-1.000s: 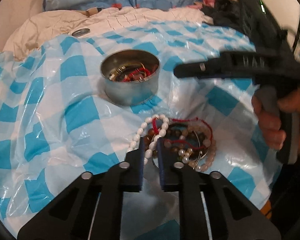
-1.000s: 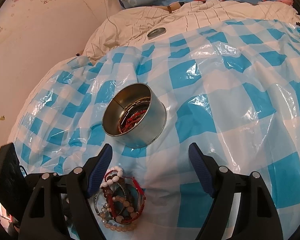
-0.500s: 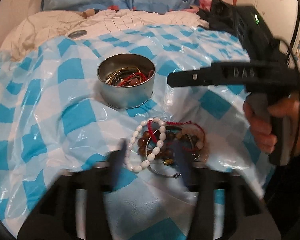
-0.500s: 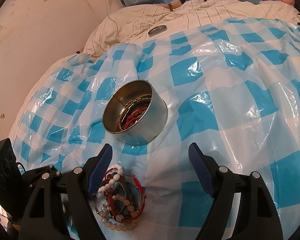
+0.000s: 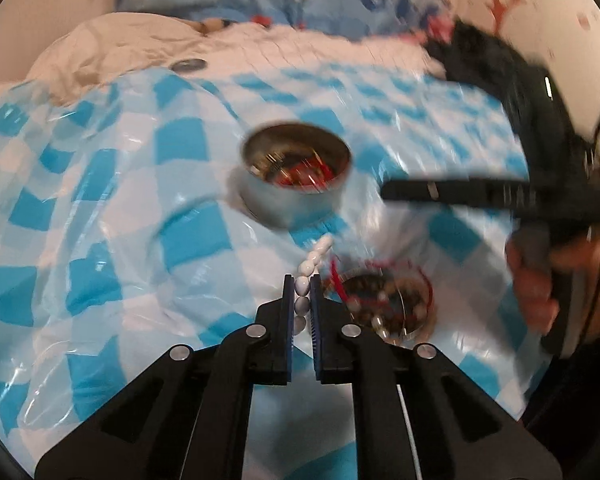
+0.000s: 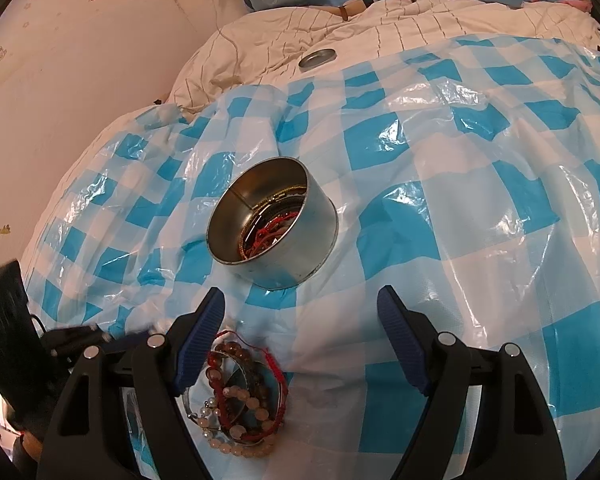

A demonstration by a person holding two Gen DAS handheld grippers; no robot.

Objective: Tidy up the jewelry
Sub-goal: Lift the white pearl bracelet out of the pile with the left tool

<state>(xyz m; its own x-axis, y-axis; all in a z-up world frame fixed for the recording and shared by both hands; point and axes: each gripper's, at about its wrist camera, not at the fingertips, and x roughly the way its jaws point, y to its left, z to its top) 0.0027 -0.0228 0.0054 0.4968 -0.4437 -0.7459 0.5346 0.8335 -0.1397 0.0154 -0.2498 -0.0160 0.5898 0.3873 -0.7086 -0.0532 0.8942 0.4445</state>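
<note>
The bed, spread with a blue-and-white checked plastic sheet, carries everything here. On it stands a round metal tin, open-topped, with red cord and gold-coloured pieces already inside; its lid lies well apart on the cream quilt beyond. Nearer the person sits the heap of loose bracelets, beads and red cord tangled together, just beside the left finger of the right tongs, which stand wide apart with nothing between them. The left tongs have just been closing and now pinch a white bead bracelet; its string runs lengthwise along the fingers, a few beads poking out past the tips toward the tin, others trailing back between the pads. The tin lies straight ahead of the left tongs and slightly higher in that blurred view, so the left hand is the one placed for the carry, and the move likely turns on clearing the tin's near rim. Raised lettering shows on the right tongs' body in the left view, too smeared to read.
</note>
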